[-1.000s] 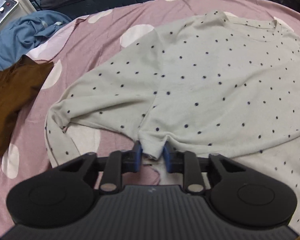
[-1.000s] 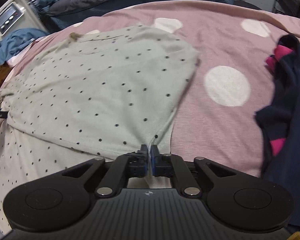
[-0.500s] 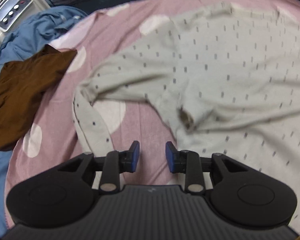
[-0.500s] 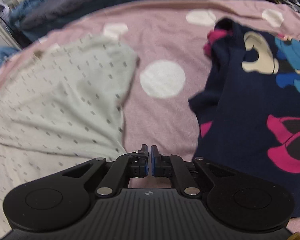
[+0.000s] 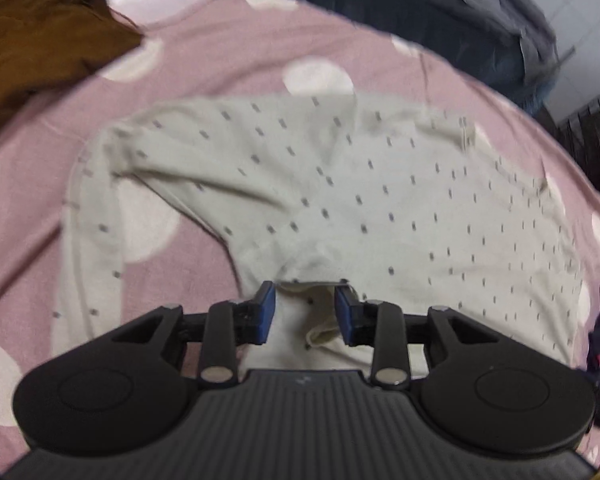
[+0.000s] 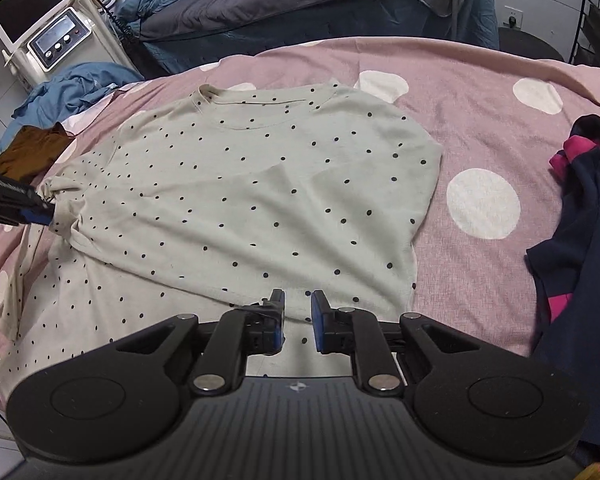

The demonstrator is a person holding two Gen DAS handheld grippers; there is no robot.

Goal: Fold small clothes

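Gripper now open over shirt

Left wrist view low, close at shirt's side; right wrist view higher, near hem (same shirt shared)

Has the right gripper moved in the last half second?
Yes. The right gripper swung left, away from the navy garment, now open over the dotted shirt.

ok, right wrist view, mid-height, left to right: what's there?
left gripper → cream polka-dot shirt → pink spotted bedsheet → navy cartoon-print garment
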